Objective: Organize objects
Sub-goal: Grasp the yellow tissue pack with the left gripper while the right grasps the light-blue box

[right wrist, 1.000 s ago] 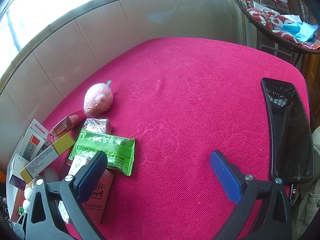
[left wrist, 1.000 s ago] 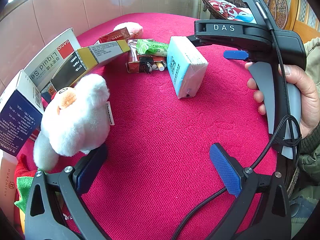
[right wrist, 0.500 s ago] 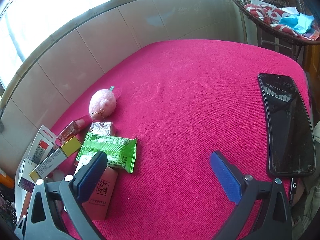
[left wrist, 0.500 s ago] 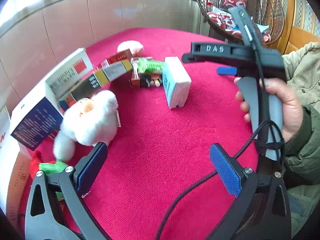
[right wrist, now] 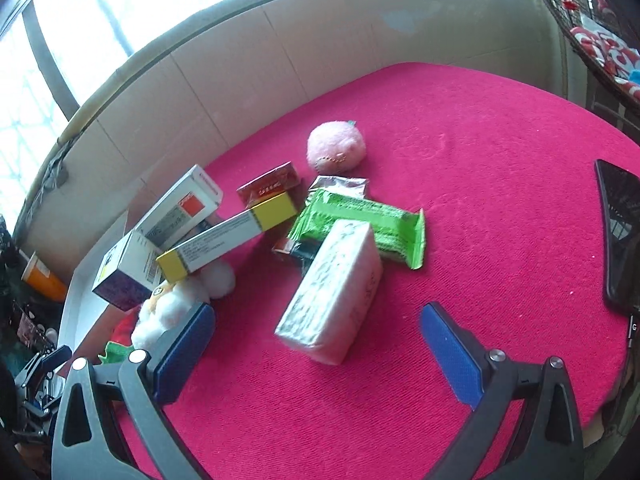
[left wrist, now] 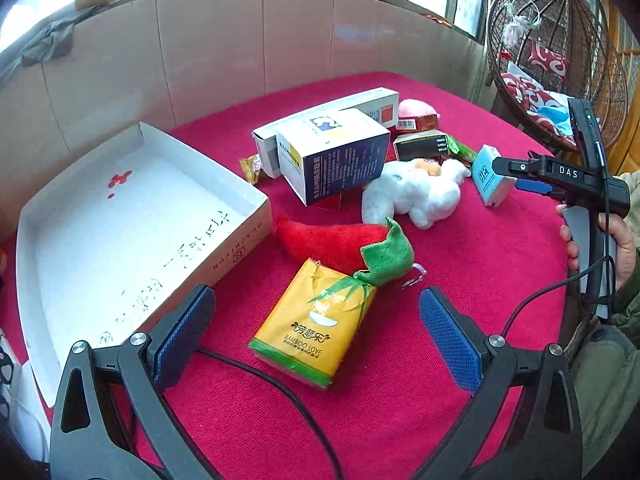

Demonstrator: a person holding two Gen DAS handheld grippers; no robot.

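The left tool (left wrist: 316, 328) stands wide open and empty, its blue pads either side of a yellow tissue pack (left wrist: 314, 322) lying flat on the red worktop (left wrist: 460, 248) just ahead of it. Beyond the pack lies one red plush chilli (left wrist: 336, 240) with a green top, touching the pack's far end. To the tool's left sits one open white carton tray (left wrist: 132, 216), its near corner cut off behind the left pad. Farther ahead is a heap: one white plush toy (left wrist: 416, 196), one dark blue box (left wrist: 336, 160), a long white box (left wrist: 344, 106) behind it, partly hidden.

The right tool (right wrist: 318, 344) is likewise spread wide, gripping nothing, with a white tissue pack (right wrist: 334, 284) just ahead between its pads. Past that lie one green wrapper (right wrist: 360, 220), one yellow-ended box (right wrist: 228, 236) propped on the heap, one red packet (right wrist: 268, 186) and one pink plush ball (right wrist: 336, 146). To this tool's right the cloth is bare as far as a black phone (right wrist: 620, 236) at the worktop's edge, partly cut off. A small packet under the green wrapper is too hidden to name.
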